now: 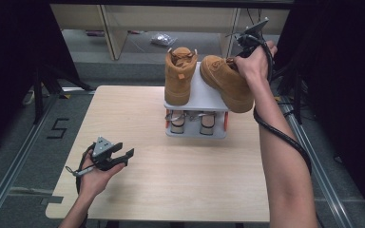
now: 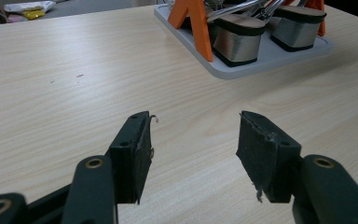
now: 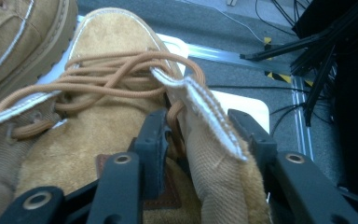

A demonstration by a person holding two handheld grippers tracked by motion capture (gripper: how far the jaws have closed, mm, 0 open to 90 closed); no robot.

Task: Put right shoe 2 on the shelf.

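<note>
right gripper (image 3: 200, 140) jaws astride boot (image 1: 225, 81) collar (left gripper (image 2: 193, 149) idle, agape)

Table (image 1: 171, 190): light wood-grain top, rounded corners, standing on a dark grey floor (image 1: 9, 142). Metal rails (image 1: 9, 175) run along the floor on both sides of the table. A "5" mark (image 1: 57, 128) sits on the floor left of the table. Yellow-black hazard tape (image 3: 279, 74) lies on the floor by the right rail. Pale wooden shelving (image 1: 114, 28) stands behind the table, with a clear plastic bag (image 1: 163, 39) on the floor under it. Black curtains (image 1: 14, 47) close off both sides. Black stand legs (image 1: 47, 80) rest at the left, cables (image 3: 279, 14) trail across the floor at the right. Lighting even, overhead.
</note>
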